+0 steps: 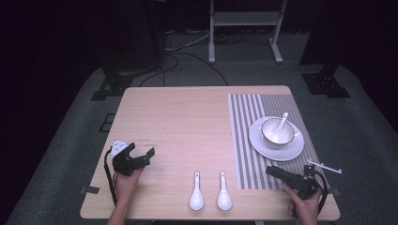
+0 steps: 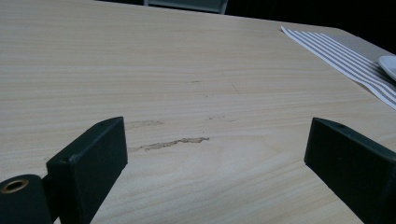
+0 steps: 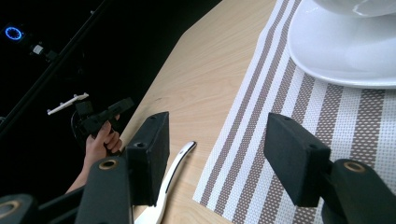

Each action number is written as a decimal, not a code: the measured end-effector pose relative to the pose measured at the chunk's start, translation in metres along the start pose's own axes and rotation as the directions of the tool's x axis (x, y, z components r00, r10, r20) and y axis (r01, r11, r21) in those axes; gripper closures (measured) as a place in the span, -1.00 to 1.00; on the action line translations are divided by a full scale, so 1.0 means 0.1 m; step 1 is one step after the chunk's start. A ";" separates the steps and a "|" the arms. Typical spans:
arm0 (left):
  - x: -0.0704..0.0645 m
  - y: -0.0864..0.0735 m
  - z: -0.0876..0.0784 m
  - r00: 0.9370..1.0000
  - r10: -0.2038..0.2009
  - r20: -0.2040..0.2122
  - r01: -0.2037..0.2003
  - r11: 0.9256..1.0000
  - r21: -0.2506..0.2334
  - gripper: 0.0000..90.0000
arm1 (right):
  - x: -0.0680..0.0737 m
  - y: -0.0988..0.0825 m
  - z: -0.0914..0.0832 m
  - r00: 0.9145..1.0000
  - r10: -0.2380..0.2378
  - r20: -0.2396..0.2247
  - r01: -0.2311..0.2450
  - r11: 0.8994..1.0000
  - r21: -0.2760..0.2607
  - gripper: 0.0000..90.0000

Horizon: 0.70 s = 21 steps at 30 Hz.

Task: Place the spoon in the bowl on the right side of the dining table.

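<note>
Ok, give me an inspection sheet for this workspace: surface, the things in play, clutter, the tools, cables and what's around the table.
Surface: light wooden table, a scuff mark in the left gripper view; striped placemat on its right side.
Things: white plate on the placemat, white bowl on it, a white spoon leaning in the bowl; two more white spoons side by side on bare wood near the front edge.
Clutter: nothing seen.
Tools: left tool open and empty at the front left; right tool open and empty over the placemat's front corner.
Cables: one trails from each tool; more on the floor beyond the table.
Surroundings: dark room, grey carpet, white frame behind.
</note>
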State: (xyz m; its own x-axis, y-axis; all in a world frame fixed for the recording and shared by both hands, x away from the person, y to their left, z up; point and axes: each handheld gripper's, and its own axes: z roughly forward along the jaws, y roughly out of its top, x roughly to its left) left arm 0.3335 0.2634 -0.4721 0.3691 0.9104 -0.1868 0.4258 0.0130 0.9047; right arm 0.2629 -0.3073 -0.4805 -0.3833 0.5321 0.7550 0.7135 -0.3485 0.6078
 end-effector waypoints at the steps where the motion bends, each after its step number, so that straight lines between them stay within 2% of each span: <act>1: 0.00 0.00 0.00 1.000 0.000 0.000 0.000 1.000 -0.001 -0.90 | 0.01 -0.01 0.00 1.000 -0.001 -0.003 0.001 1.000 0.001 -0.11; 7: 0.00 0.00 0.00 1.000 0.001 0.000 -0.001 1.000 0.000 -0.90 | 0.03 -0.07 0.00 1.000 -0.013 -0.003 0.013 1.000 0.011 -0.12; 21: 0.00 0.00 0.00 1.000 0.000 0.000 0.000 1.000 -0.003 -0.90 | 0.02 -0.17 -0.02 1.000 0.007 -0.021 -0.006 1.000 0.008 -0.12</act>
State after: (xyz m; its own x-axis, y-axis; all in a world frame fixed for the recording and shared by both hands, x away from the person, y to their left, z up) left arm 0.3333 0.2632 -0.4717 0.3694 0.9103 -0.1867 0.4234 0.0139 0.9058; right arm 0.2493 -0.3016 -0.4886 -0.3905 0.5138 0.7639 0.7204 -0.3461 0.6011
